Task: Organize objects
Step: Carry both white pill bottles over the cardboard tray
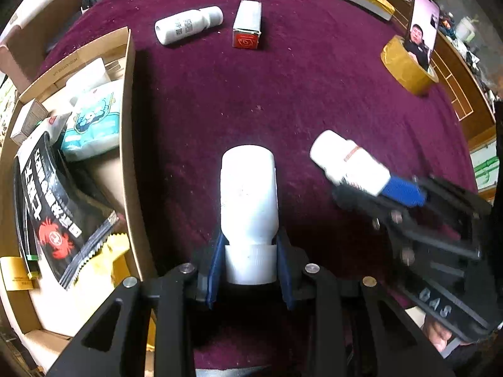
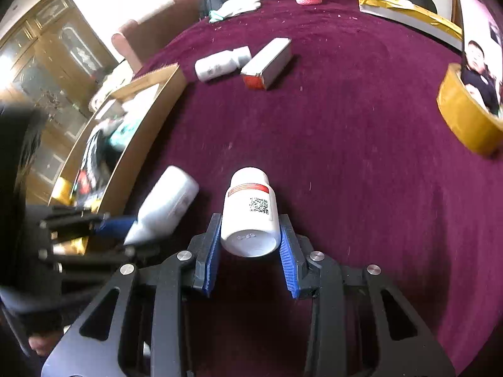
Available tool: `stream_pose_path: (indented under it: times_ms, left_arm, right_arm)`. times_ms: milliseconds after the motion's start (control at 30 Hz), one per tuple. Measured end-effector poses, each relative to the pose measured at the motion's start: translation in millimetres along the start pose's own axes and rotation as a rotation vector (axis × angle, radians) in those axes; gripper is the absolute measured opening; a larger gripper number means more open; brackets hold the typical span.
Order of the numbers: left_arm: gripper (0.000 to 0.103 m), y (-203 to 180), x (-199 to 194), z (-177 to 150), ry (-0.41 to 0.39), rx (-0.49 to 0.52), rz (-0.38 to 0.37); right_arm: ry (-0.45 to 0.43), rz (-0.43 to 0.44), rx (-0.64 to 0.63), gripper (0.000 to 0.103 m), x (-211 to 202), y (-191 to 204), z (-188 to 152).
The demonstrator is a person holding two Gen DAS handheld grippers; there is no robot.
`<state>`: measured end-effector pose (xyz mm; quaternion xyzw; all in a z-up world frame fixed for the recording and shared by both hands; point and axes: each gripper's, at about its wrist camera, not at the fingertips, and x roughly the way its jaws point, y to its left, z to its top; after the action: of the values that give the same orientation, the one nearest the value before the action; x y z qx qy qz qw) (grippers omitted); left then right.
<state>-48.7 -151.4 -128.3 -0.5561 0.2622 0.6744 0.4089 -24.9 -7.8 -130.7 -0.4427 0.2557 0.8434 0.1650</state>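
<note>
Your left tool (image 1: pixel 250 260) is clamped on the cap of a plain white bottle (image 1: pixel 249 188), held above the maroon table (image 1: pixel 283 100) just beside the open cardboard box (image 1: pixel 129 119); your right tool (image 2: pixel 250 245) grips the base end of a red-banded white bottle (image 2: pixel 250 210), its blue pads (image 2: pixel 287 251) pressed on both sides; the two bottles sit near each other. Farther off, a third white bottle (image 1: pixel 188 25) lies on its side next to a small red-ended carton (image 1: pixel 247 23); a roll of yellow tape (image 1: pixel 407 66) stands at the right with a phone (image 1: pixel 422 25) propped in it.
</note>
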Motion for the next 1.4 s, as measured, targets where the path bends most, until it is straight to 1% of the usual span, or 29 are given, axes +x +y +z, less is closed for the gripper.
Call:
stream_pose_path:
  times_ms: [133,233,300,333,433,533,600,667,833,967,1000,1033,1133,1233,1300,1400]
  left_arm:
    - [0.031,-0.3,-5.5,-1.2,-0.025,0.010,-0.001]
    - [0.032,-2.3,-11.9,-2.2,-0.041,0.025,-0.001]
    - [0.032,-0.3,-17.0,-3.0,-0.061,0.018,-0.007]
    - [0.032,0.7,-19.4,-3.1,-0.065,0.019,-0.009]
    - [0.032,3.0,-19.9,-1.3,-0.082,0.018,-0.005]
    - [0.032,12.9,-17.0,2.4,-0.082,0.030,-0.007]
    - [0.032,6.3,-8.5,11.3,-0.074,0.045,-0.011]
    - [0.033,0.1,-12.4,15.5,-0.071,0.054,-0.001]
    - [0.035,-1.9,-6.4,25.9,-0.074,0.069,0.020]
    - [0.034,-0.6,-1.0,30.8,-0.072,0.075,-0.001]
    - [0.034,-0.4,-0.7,31.0,-0.074,0.076,-0.003]
    - [0.034,0.5,-0.9,30.6,-0.076,0.073,-0.008]
    - [0.033,2.6,-2.0,27.3,-0.078,0.062,-0.019]
    - [0.033,7.2,-3.5,23.3,-0.074,0.031,-0.069]
    - [0.033,8.1,-5.6,19.6,-0.070,0.019,-0.079]
    - [0.033,7.7,-14.1,15.4,-0.088,0.014,-0.097]
  right_arm:
    - [0.023,-0.003,-0.027,0.035,-2.3,1.9,-19.5]
    - [0.016,0.042,-0.027,0.035,-4.3,-1.2,-20.6]
    - [-0.004,0.052,-0.022,0.038,-8.9,-1.1,-21.0]
    - [-0.012,0.064,-0.029,0.042,-9.8,0.8,-20.9]
    - [-0.019,0.056,-0.027,0.042,-9.0,3.4,-21.1]
    - [-0.024,0.052,0.003,0.042,-6.8,1.4,-21.3]
    - [-0.015,0.063,0.014,0.042,-4.4,-0.7,-21.1]
    - [-0.006,0.059,0.026,0.042,-0.9,-3.2,-20.2]
    - [-0.006,0.061,0.031,0.042,1.0,-5.0,-19.2]
    - [-0.015,0.066,0.053,0.042,0.8,-7.1,-18.5]
    - [-0.015,0.067,0.060,0.040,0.9,-7.9,-18.6]
    - [-0.017,0.052,0.059,0.035,0.7,-7.5,-18.4]
    - [-0.022,0.046,0.072,0.034,0.4,-9.4,-19.0]
    - [-0.033,0.038,0.089,0.034,-2.9,-11.2,-19.5]
    - [-0.042,0.046,0.095,0.034,-5.0,-11.7,-20.1]
    - [-0.049,0.045,0.093,0.034,-8.2,-8.8,-20.6]
